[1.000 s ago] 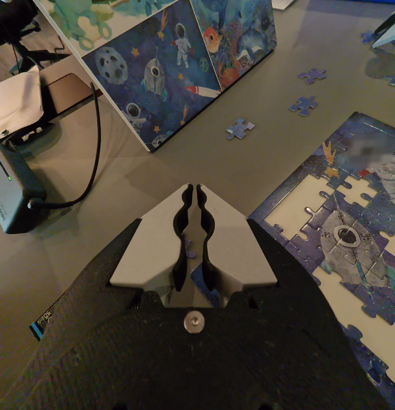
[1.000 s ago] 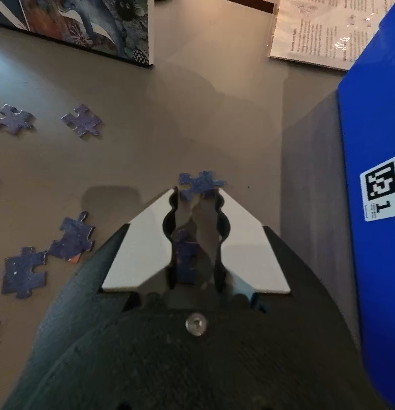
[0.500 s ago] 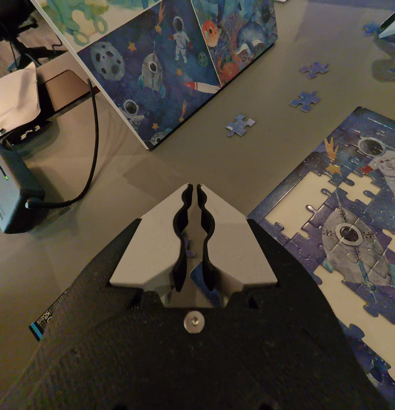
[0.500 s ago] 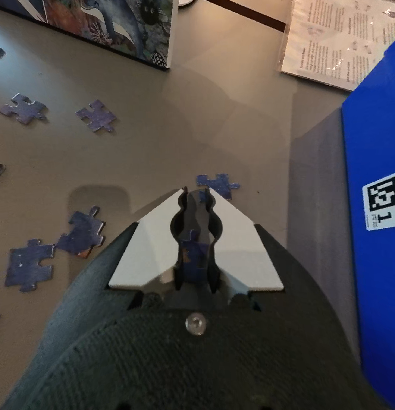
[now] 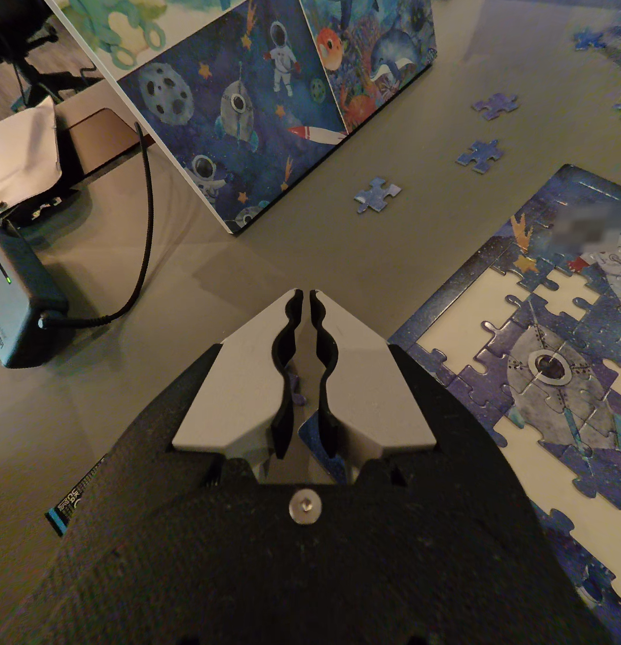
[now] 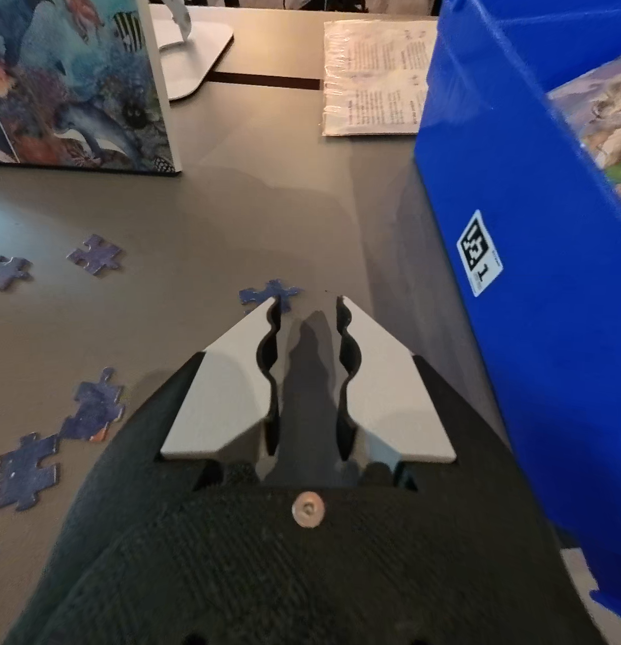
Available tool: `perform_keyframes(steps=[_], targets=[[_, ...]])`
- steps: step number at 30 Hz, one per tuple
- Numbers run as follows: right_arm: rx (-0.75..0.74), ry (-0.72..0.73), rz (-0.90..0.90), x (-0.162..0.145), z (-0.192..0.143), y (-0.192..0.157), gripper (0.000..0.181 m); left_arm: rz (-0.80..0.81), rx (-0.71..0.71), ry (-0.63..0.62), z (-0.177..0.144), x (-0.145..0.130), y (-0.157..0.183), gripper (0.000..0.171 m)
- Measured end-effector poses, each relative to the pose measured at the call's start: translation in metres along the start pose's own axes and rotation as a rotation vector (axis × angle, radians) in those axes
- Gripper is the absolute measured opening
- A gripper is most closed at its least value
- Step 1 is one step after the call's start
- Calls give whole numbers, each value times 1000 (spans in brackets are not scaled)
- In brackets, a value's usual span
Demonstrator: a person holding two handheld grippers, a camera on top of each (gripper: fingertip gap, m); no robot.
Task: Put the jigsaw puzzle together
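Note:
The partly built space jigsaw [image 5: 532, 363] lies in its blue frame [image 5: 441, 303] at the right of the left wrist view, with several white gaps. My left gripper [image 5: 302, 296] is shut, hovering left of the frame's near corner. A small purple piece [image 5: 296, 385] shows in the slit between its fingers; I cannot tell whether it is held. My right gripper [image 6: 308, 298] is open and empty above the table. A blue piece [image 6: 270, 295] lies flat on the table at its left fingertip [image 6: 272, 307].
Loose pieces lie beyond the frame [image 5: 377, 193] [image 5: 480, 157] and left of the right gripper [image 6: 96, 258] [image 6: 92, 408] [image 6: 24, 471]. The puzzle box [image 5: 249, 104] stands behind. A blue bin [image 6: 528, 209] is close on the right. A grey device [image 5: 19, 314] with a cable [image 5: 145, 244] sits on the left. About 45 cm separates my left fingertips from my right. From my left tips it is roughly 12 cm to the partly built space jigsaw [image 5: 532, 363]; from my right, 35 cm.
The right gripper narrowed, then opened wide. The piece seen between its fingers is gone from view, and its view tilted up. The left gripper stayed shut and barely moved.

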State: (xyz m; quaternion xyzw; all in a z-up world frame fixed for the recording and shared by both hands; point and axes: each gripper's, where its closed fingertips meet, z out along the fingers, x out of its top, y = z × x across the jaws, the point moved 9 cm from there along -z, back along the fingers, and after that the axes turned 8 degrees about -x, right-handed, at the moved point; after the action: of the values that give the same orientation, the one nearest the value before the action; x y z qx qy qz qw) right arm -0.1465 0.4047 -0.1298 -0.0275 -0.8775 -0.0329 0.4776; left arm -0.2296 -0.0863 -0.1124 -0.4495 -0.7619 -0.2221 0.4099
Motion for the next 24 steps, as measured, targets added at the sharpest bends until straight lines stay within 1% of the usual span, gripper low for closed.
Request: perform_keyframes(steps=[4, 8, 10, 15, 19, 21, 24], targets=[[-3, -25, 0, -1, 3, 0, 32, 0, 1, -2, 0, 0, 0, 2], [44, -94, -39, -2, 12, -3, 51, 1, 1, -2, 0, 0, 0, 2], [80, -112, -83, -2, 16, -6, 55, 3, 0, -1, 0, 0, 0, 2], [133, -130, -178, 0, 24, -12, 46, 5, 0, -5, 1, 0, 1, 2], [120, -130, -170, 1, 26, -12, 39, 5, 4, -12, 2, -1, 0, 2], [119, -130, -166, 2, 27, -15, 30, 3, 6, -15, 2, -1, 0, 2], [115, -129, -169, 2, 27, -17, 29, 4, 6, -21, 3, -2, 0, 2]])
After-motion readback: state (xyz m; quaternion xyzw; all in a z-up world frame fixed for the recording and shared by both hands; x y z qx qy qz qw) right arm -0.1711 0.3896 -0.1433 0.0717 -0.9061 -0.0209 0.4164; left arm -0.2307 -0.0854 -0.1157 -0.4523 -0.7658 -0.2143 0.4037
